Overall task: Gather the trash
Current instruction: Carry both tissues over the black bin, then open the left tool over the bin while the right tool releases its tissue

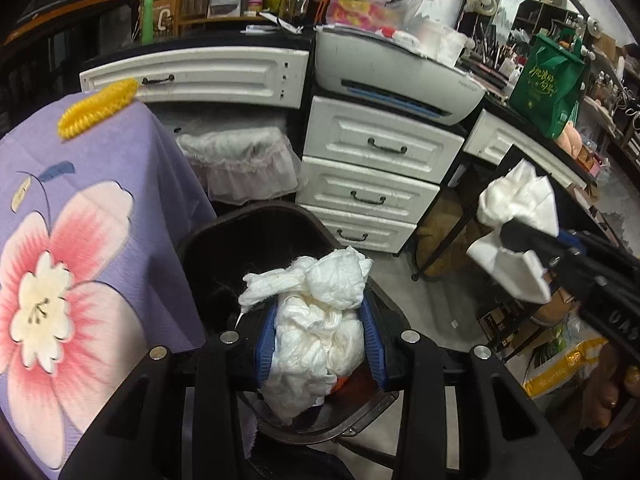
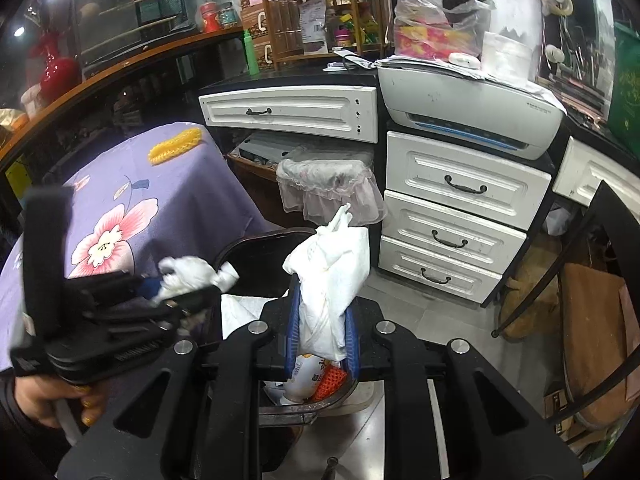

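Tissue wad (image 1: 320, 332) clamped between blue pads (image 1: 265, 344) of left gripper (image 1: 320, 344), lower centre of left wrist view, hanging right above dark bin (image 1: 224, 248). Second tissue wad (image 2: 332, 280) pinched narrow in right gripper (image 2: 322, 336), centre of right wrist view, also over bin opening. Inside bin, low centre: bottle (image 2: 304, 376), red mesh scrap (image 2: 330, 386), white paper (image 2: 238, 312). Hand (image 2: 52, 404) on left gripper handle, lower left. Step, judged: drop-off of two collected wads, both poised over bin, neither released. Next move calls for widening both sets of tongs above the opening, not over the rim; risk of tissue clinging to pads. Farther back: purple floral cloth (image 1: 100, 208) at left, frilled basket (image 2: 328, 184) mid frame, white drawers (image 1: 372, 184), printer (image 1: 396, 80) upper right.
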A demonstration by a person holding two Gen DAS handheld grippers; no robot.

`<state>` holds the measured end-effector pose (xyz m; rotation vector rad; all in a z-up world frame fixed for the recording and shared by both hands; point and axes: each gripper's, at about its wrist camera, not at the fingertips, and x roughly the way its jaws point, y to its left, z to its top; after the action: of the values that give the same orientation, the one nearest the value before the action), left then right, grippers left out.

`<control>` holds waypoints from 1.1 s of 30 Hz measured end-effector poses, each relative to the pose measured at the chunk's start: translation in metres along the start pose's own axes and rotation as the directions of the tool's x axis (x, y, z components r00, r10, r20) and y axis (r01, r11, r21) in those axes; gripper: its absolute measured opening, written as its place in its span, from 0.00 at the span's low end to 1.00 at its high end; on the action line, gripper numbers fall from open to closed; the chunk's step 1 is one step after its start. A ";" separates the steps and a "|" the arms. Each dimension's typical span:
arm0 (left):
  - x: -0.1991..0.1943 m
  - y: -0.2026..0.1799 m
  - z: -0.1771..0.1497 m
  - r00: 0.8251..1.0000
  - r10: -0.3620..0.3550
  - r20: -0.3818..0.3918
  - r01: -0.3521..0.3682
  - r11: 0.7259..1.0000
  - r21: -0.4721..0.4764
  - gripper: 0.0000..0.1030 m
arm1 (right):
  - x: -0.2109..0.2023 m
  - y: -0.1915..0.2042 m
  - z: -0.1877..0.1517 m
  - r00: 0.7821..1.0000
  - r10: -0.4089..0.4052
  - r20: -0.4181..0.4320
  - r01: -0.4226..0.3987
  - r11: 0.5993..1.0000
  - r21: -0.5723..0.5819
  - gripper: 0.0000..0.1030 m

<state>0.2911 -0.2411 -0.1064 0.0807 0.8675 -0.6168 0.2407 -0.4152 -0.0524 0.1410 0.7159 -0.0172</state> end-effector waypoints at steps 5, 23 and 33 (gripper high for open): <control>0.021 -0.001 -0.007 0.999 0.034 -0.042 -0.034 0.999 0.010 0.38 | 0.003 -0.003 0.000 1.000 -0.005 -0.004 0.005 1.000 0.010 0.19; 0.008 -0.018 -0.023 0.999 0.045 -0.001 -0.045 0.996 0.072 0.73 | 0.023 -0.020 -0.008 0.999 0.008 -0.047 -0.004 0.997 0.075 0.19; -0.071 -0.009 -0.017 0.980 0.080 0.184 -0.087 0.996 0.030 0.79 | 0.063 0.007 -0.021 0.982 0.095 -0.165 -0.091 0.995 0.035 0.19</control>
<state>0.2399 -0.2097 -0.0634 0.0928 0.6710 -0.5523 0.2748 -0.4038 -0.1089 0.2034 0.8757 0.0753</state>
